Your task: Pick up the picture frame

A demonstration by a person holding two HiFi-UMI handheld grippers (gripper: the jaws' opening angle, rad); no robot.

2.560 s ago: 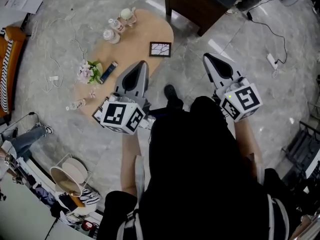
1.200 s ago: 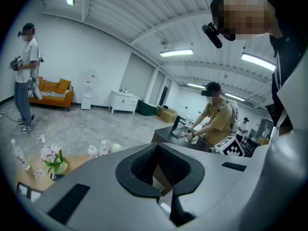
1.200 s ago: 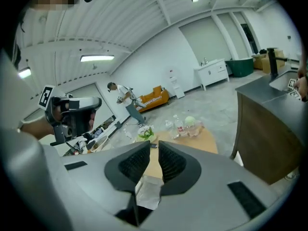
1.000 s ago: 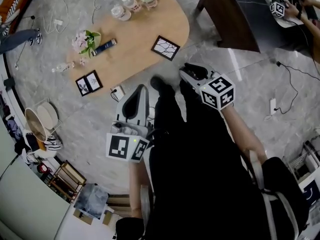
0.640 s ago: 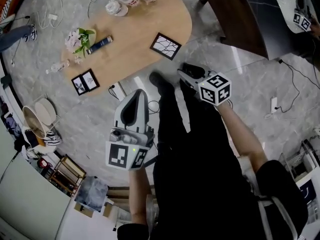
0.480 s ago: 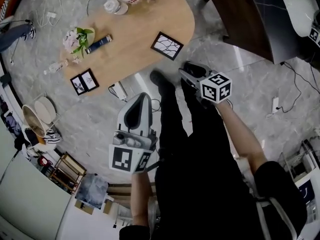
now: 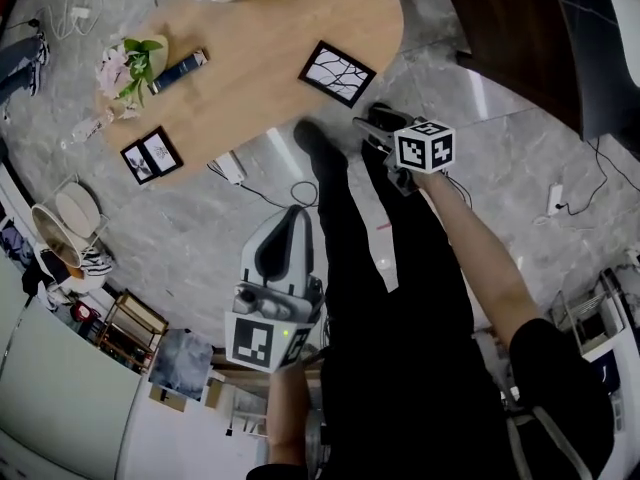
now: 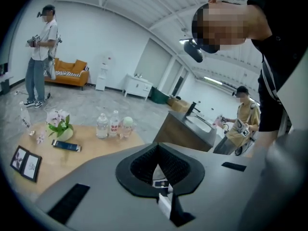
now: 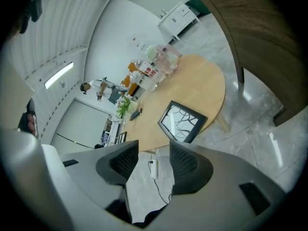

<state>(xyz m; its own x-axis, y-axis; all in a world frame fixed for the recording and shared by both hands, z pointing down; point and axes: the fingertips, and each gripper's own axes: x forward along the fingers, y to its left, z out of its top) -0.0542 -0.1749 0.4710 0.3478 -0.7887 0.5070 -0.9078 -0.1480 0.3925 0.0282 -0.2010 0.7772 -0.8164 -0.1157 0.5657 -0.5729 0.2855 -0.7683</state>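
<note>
Right claw (image 9: 153,153), just spreading, hangs empty near picture frame (image 9: 183,121); left claw (image 8: 160,170) pressed together; pot (image 8: 63,135) holds flowers (image 8: 57,118).

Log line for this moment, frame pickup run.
phase: approach | right gripper: open, jaws just opening, nothing between, branch-print picture frame ahead | picture frame: flat on table, untouched | left gripper: shut, empty

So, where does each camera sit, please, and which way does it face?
Head view: on the head, steeply down at table; arms, legs, left claw, right claw.
Left gripper view: on left claw, facing across table; closed jaws.
Right gripper view: on right claw, facing picture frame; empty jaws, just opening.
Shared: picture frame, in head and right gripper views.
</note>
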